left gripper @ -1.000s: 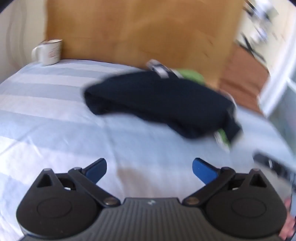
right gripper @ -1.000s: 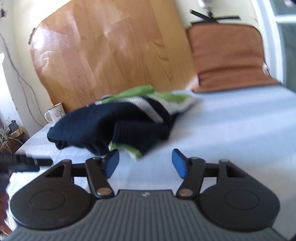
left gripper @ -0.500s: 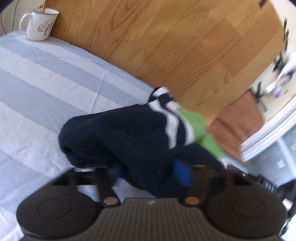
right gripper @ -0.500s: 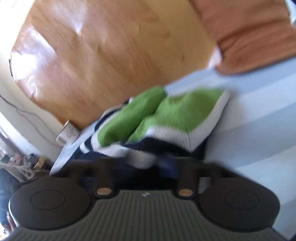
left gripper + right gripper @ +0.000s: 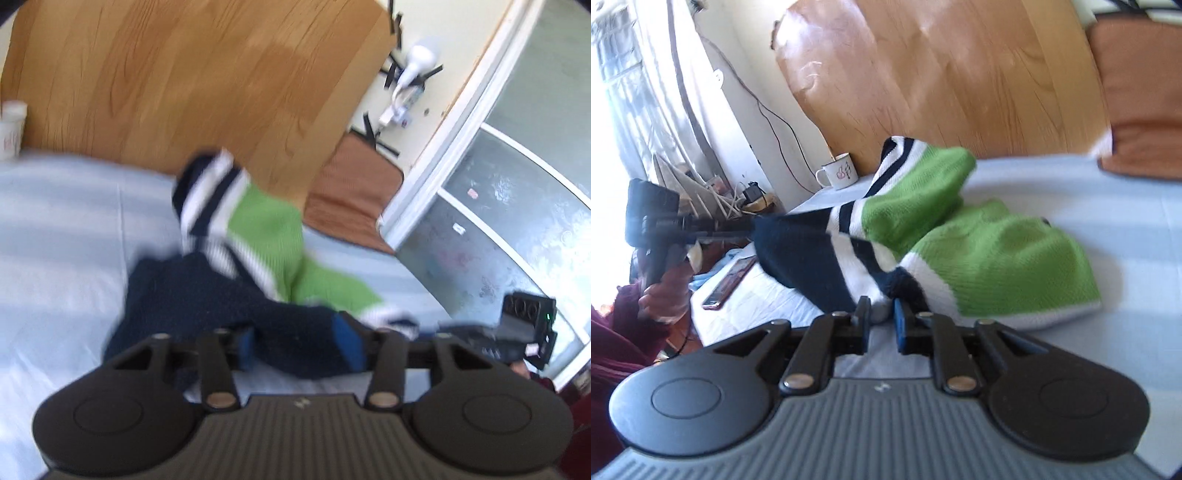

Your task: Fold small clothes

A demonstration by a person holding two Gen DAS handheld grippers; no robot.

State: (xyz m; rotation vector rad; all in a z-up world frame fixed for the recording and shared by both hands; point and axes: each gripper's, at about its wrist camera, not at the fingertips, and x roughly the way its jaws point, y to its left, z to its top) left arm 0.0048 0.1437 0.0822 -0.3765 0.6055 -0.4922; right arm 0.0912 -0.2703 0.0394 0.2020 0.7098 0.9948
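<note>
A navy, white and green knitted sweater [image 5: 262,236] lies bunched on the pale striped bed sheet [image 5: 55,240]. My left gripper [image 5: 295,347] has a thick navy fold between its blue pads, and its jaws are opening. In the right wrist view the left gripper [image 5: 746,226] holds that navy corner up off the bed, pulled taut. My right gripper [image 5: 881,317] pinches the white edge of the sweater [image 5: 997,258] near the navy stripe. Its jaws stand close together and are opening slightly, with cloth between them.
A wooden headboard [image 5: 184,74] stands behind the bed, with a white mug [image 5: 840,171] beside it. An orange-brown cushion [image 5: 1137,92] lies at the far right. A phone [image 5: 729,277] lies at the bed's left edge. A person's hand [image 5: 665,291] grips the left tool.
Both grippers stood open short of the sweater, then moved in and closed on it. Now they have risen, and the navy part hangs lifted and stretched between them.
</note>
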